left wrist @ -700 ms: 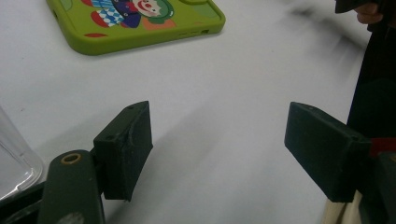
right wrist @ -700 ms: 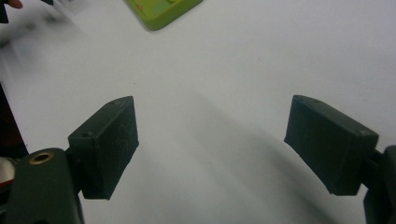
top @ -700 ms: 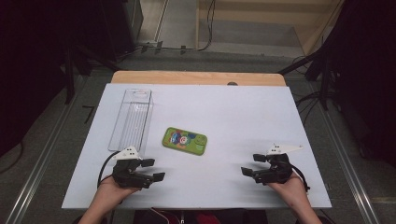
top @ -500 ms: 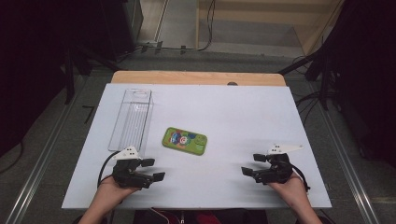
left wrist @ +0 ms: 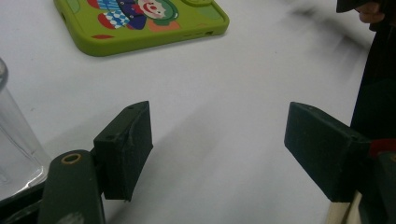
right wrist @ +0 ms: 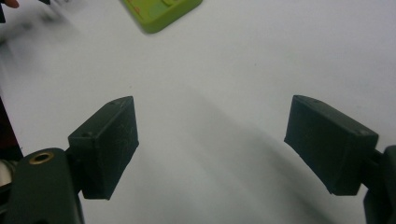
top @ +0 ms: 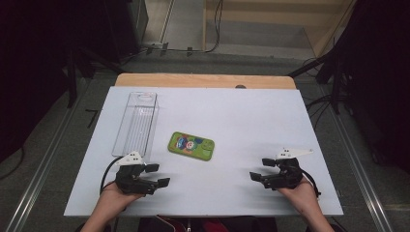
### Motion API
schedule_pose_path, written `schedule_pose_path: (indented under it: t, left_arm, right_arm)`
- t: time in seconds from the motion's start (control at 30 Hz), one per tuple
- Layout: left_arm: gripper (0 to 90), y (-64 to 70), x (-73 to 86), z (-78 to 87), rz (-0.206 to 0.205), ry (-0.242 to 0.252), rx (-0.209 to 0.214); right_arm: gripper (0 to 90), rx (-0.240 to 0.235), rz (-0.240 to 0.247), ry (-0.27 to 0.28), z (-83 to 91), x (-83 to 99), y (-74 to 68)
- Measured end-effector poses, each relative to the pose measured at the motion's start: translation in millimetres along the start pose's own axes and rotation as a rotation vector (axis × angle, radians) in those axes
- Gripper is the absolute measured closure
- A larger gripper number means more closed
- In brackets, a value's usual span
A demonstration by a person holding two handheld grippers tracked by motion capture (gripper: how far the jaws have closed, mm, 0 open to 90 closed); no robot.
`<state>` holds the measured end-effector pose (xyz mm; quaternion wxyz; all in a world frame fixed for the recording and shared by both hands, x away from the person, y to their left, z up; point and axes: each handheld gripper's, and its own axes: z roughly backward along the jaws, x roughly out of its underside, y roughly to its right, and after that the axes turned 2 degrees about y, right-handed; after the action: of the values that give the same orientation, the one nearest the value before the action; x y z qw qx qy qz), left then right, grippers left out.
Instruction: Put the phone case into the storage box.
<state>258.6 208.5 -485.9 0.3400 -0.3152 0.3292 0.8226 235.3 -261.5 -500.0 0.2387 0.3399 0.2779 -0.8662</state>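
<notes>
Phone case (top: 191,145): flat, mid-table (top: 251,121), just right of clear bin (top: 136,122) | left gripper (top: 159,175): jaws spread, holding nothing, near edge | right gripper (top: 258,170): jaws spread, holding nothing, well apart from case

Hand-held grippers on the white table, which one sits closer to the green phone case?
The left hand-held gripper is closer to the green cartoon-printed phone case, which lies just ahead and to its right; the right hand-held gripper rests farther off.
</notes>
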Motion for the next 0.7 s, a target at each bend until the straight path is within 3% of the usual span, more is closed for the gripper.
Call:
schedule_pose_path:
  t: [0.7]
  left_arm:
    - [24.5,-0.3,-1.6,0.9,0.011,0.006,0.000]
  right_arm:
    - [15.2,-0.007,0.011,-0.010,-0.2,1.5,-0.4]
